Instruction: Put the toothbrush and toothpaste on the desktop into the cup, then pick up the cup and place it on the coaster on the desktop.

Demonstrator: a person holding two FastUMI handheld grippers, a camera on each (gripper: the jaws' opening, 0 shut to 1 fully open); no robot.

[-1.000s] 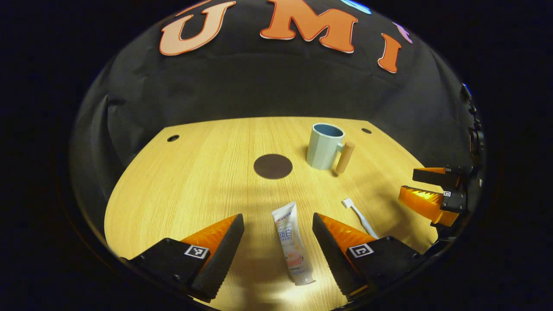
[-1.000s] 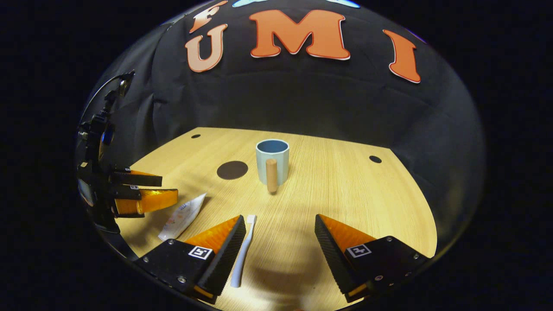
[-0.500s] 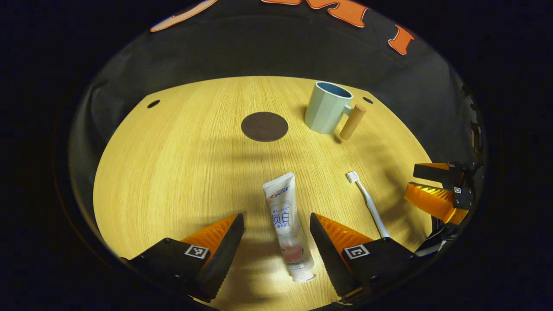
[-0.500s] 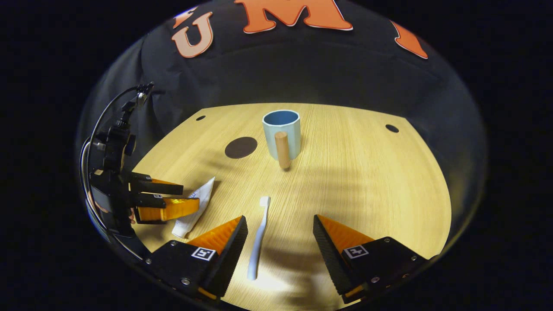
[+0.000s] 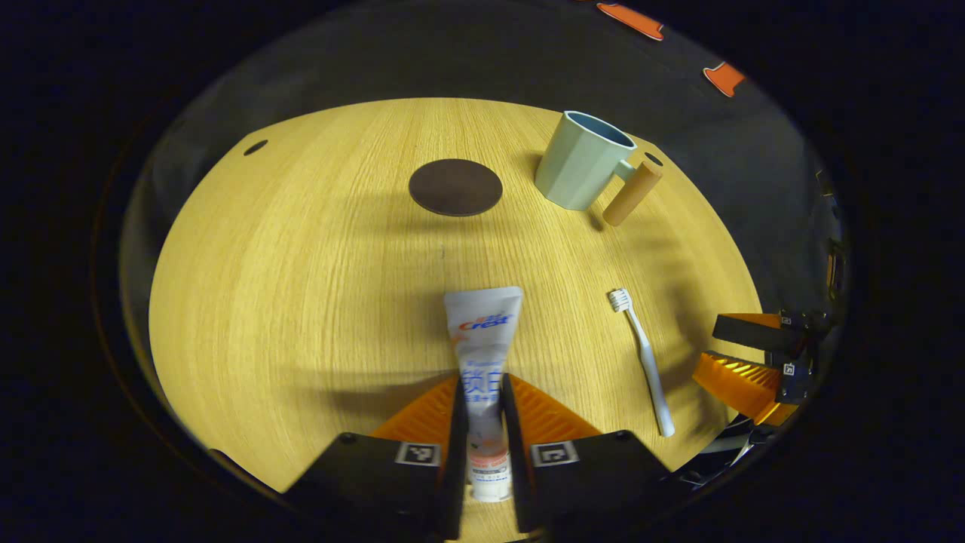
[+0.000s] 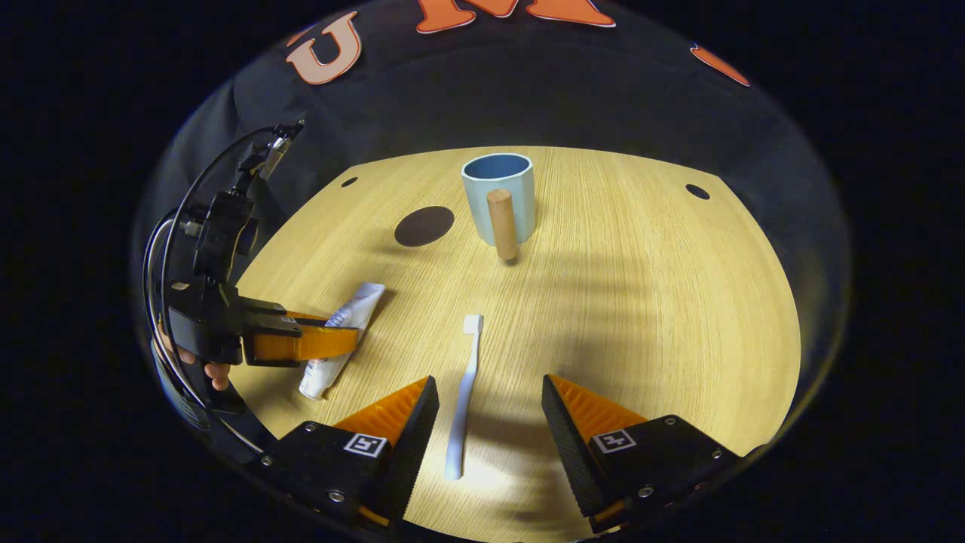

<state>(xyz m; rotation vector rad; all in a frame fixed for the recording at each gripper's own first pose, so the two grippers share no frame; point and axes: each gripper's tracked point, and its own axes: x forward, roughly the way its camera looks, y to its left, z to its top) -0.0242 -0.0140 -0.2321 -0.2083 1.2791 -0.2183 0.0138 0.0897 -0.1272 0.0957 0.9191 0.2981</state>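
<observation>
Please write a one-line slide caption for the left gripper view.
Left claw shut on white toothpaste tube; white toothbrush, pale blue cup, round dark coaster on wooden desktop.

This is a staged recording booth and no lived-in room: a black cloth wall hangs close behind a light wood-grain surface with round cable holes cut into it. A few bathroom things are laid out on it as props: a toothpaste tube, a toothbrush, a pale cup with a wooden handle and a dark round coaster. Strong light falls from above, leaving everything beyond in darkness.
</observation>
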